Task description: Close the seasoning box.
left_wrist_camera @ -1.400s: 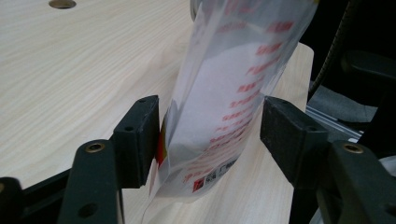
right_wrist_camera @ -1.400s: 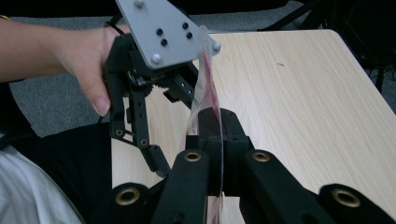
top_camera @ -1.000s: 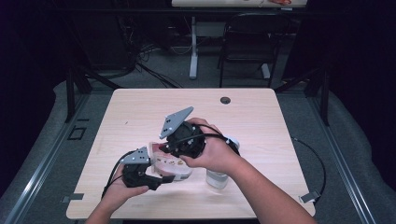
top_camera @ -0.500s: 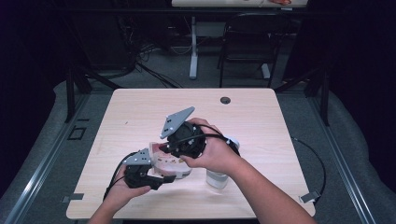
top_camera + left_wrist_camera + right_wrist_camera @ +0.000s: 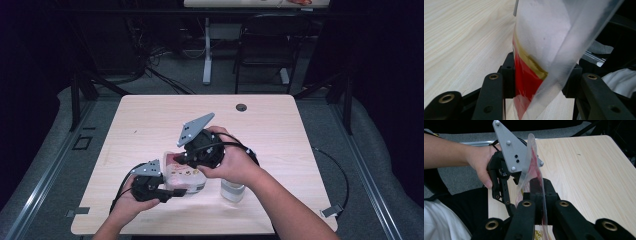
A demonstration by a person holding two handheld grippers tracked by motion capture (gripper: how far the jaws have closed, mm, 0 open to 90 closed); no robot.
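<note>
- One clear plastic bag (image 5: 182, 175) with red and yellow print is held off the table (image 5: 150, 125), above its near edge, left of the middle; the two grippers hold it between them.
- In the left gripper view the bag (image 5: 544, 50) stands upright between the black jaws, its red part low down and a yellow band above it.
- The left gripper (image 5: 167, 192), one of two, sits at the bag's near left side; its jaws have just been closing with the bag between them, and whether the pads already press on it cannot be told.
- The right gripper (image 5: 537, 195) is clenched on the bag's thin edge (image 5: 530, 170), jaws nearly together; in the high view it (image 5: 187, 160) comes at the bag from above.
- One small clear container (image 5: 232, 190) stands on the table just right of the bag, partly under the right hand (image 5: 235, 162).
- One dark round hole (image 5: 241, 107) lies near the far edge, right of the middle.
- Two grey three-cornered plates top the grippers.
</note>
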